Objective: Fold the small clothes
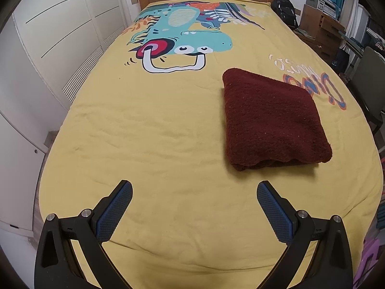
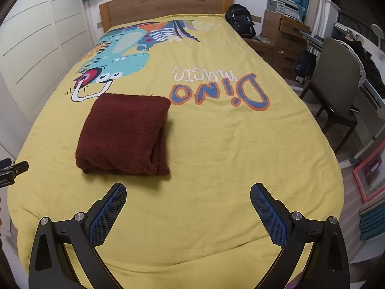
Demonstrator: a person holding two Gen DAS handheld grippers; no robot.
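A dark red fuzzy garment (image 1: 272,120) (image 2: 125,134) lies folded into a thick square on the yellow bedspread (image 1: 156,132) (image 2: 228,144). Its layered edges face the near side. My left gripper (image 1: 194,189) hovers above the bed's near end, open and empty, with the garment ahead and to its right. My right gripper (image 2: 188,192) is also open and empty, with the garment ahead and to its left. A tip of the left gripper (image 2: 14,168) shows at the left edge of the right wrist view.
The bedspread carries a dinosaur print (image 1: 178,36) and "Dino music" lettering (image 2: 216,89). A wooden headboard (image 2: 166,4) stands at the far end. White wardrobe doors (image 1: 48,48) run along the left. A chair (image 2: 336,82), a desk, drawers and a black backpack (image 2: 240,20) crowd the right.
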